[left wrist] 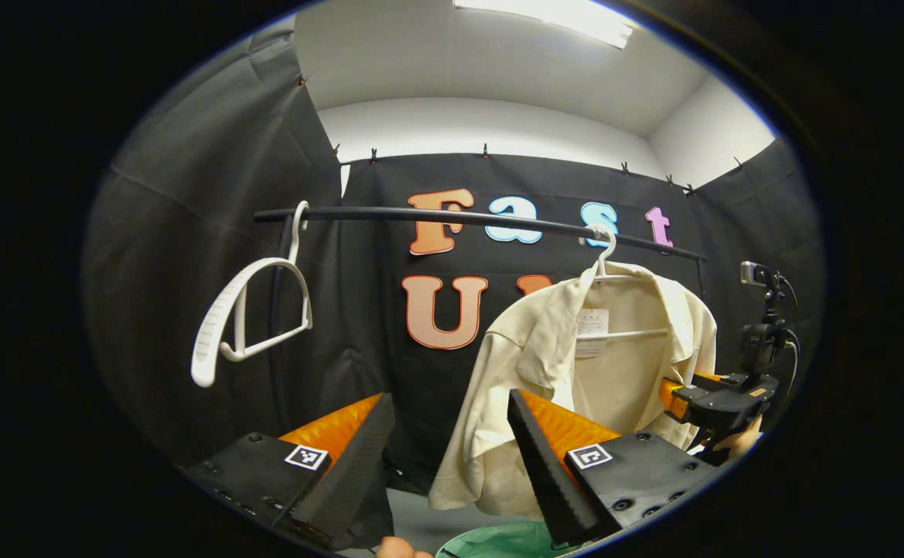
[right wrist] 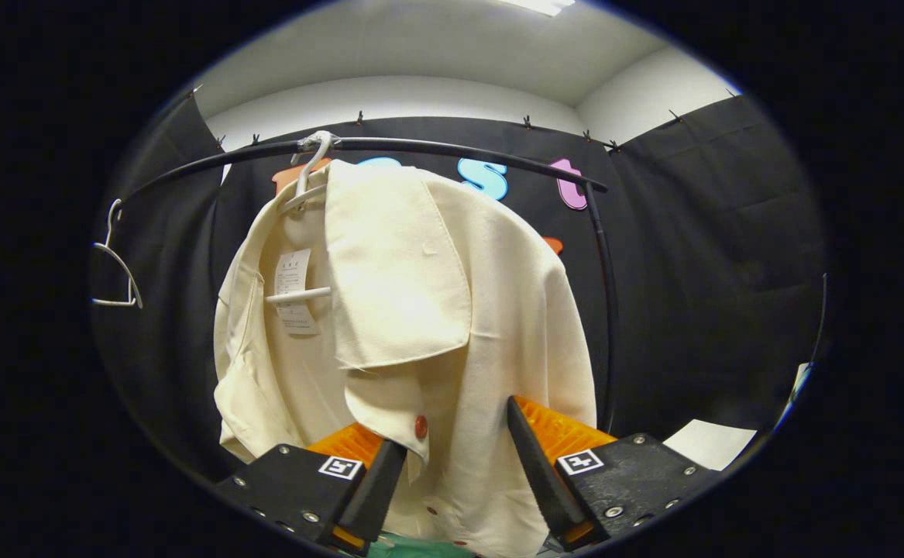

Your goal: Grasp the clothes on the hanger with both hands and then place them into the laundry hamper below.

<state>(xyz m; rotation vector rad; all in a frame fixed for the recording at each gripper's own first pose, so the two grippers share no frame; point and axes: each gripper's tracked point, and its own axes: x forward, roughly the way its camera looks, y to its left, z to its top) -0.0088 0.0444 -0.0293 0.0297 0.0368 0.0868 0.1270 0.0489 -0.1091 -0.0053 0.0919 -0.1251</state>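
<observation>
Two grippers are up at the cream short-sleeved cloth shirt (right wrist: 421,310), and neither has hold of it. The shirt hangs on a white plastic hanger (right wrist: 300,194) hooked over the black metal rail (right wrist: 452,149); a second, empty white hanger (left wrist: 246,325) sits farther along that rail.

I read the right gripper (right wrist: 448,457) as wide open, with the shirt's front placket and a red button (right wrist: 421,426) between its fingers but no pressure on the cloth. The left gripper (left wrist: 452,457) is also wide open, its fingers just short of the shirt's sleeve side.

The green mesh laundry hamper (left wrist: 498,542) lies directly below the shirt.

Risks, as I judge them:
- Closing the right gripper here may catch one thin layer, or pinch the button and slip.
- Pulling straight down could drag the hanger along or unhook it from the rail, since the collar is seated over the hanger's shoulders.
- Uneven pulls could leave one shoulder snagged.
- A loose shirt may drape over the hamper's rim.
</observation>
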